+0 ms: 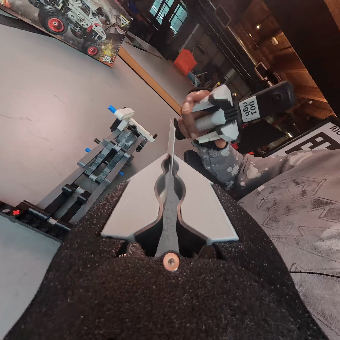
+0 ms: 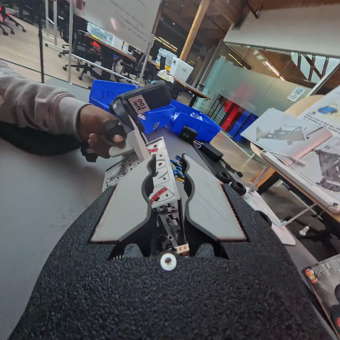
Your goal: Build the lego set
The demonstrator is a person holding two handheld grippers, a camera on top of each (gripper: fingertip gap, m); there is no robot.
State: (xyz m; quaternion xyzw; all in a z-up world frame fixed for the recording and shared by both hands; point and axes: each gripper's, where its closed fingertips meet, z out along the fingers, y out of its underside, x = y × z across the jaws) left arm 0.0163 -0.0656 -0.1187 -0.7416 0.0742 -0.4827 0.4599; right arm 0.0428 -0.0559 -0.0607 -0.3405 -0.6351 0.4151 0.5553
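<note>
My left gripper [image 1: 170, 158] is shut on a thin white sticker sheet [image 1: 172, 137], seen edge-on and sticking up past its fingertips. In the right wrist view the left gripper [image 2: 142, 153] holds that sheet [image 2: 161, 177] tilted above the table; it carries red, black and white decals. My right gripper [image 2: 168, 158] is open, with the sheet in the gap close to its left finger [image 2: 128, 193]. The right gripper [image 1: 213, 119] also shows held in a hand. The grey and black lego chassis [image 1: 108, 165] lies on the table, partly hidden under my right gripper [image 2: 168, 222].
The set's box [image 1: 82, 27] stands at the table's far side. Blue bins [image 2: 193, 123], blue pins [image 2: 176, 167], two small black tyres [image 2: 237, 187], a black power adapter [image 2: 210, 149] and the instruction booklet on a stand [image 2: 294, 147] lie beyond and to the right. Some 7 centimetres of space lies between my two pairs of fingers.
</note>
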